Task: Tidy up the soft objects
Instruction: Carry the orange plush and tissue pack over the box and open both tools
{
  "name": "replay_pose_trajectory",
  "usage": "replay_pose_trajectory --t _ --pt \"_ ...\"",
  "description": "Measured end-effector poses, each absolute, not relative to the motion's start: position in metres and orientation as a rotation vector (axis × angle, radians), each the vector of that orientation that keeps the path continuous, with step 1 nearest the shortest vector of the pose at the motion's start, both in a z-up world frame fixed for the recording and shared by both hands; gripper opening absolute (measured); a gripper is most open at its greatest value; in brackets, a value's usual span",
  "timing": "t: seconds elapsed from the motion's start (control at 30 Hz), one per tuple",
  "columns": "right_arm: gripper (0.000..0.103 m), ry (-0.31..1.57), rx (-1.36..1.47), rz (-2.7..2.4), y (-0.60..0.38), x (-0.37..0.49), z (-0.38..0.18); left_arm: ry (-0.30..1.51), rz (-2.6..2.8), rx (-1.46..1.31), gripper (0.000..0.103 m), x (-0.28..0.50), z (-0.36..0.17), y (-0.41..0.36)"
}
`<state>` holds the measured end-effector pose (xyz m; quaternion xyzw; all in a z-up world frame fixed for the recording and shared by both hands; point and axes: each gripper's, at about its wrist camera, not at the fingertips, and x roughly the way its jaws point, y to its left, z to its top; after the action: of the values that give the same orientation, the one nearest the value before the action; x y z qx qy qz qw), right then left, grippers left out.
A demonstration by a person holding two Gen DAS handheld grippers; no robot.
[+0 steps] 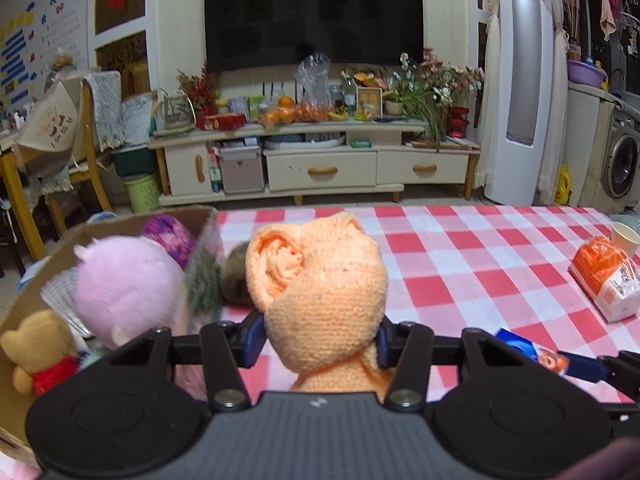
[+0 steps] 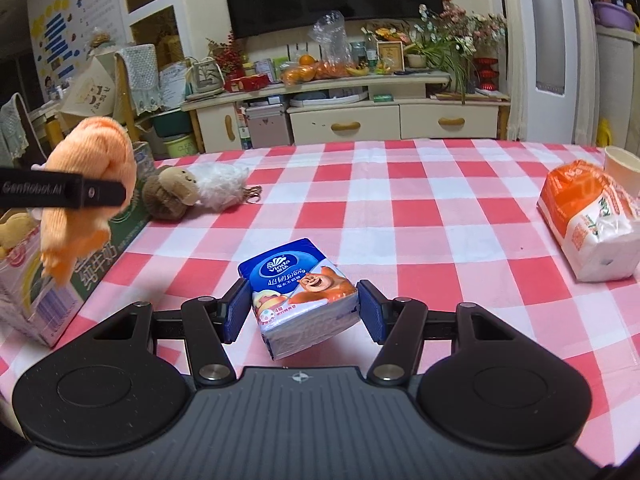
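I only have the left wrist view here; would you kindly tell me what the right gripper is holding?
Observer: The right gripper holds a blue tissue pack with a cartoon bear on it.
Operator: Is anything soft left near the box?
Observer: Yes, a brown monkey plush lies on the tablecloth beside a white fluffy keychain.
Operator: Does my orange knit hang free?
Observer: Yes, the orange knit item hangs from the left gripper over the cardboard box's edge.

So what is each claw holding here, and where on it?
Left claw: the orange knitted item, pinched near its lower end. Right claw: the blue tissue pack, gripped across its two sides.
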<state>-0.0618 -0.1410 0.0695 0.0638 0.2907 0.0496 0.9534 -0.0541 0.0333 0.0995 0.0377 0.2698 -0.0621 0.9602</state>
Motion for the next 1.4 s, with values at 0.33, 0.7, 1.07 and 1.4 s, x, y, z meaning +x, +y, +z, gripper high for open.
replay_pose_trajectory --t 0.33,0.7,1.07,1.4 --pt "0.072 0.563 0.097 0.154 -0.11 -0.068 0.088 0.473 -0.078 0.09 0.05 -0.06 0.122 0.061" --pt "0.072 0.509 0.065 0.245 -0.067 -0.065 0.115 0.434 -0.006 0.078 0.051 -0.061 0.131 0.097" --pt "0.072 0.46 0.017 0.353 -0.017 -0.059 0.139 0.448 0.088 0.028 0.051 -0.053 0.13 0.142" --pt "0.072 0.44 -0.032 0.452 0.03 -0.045 0.144 0.471 0.168 -0.007 0.051 -0.045 0.126 0.174"
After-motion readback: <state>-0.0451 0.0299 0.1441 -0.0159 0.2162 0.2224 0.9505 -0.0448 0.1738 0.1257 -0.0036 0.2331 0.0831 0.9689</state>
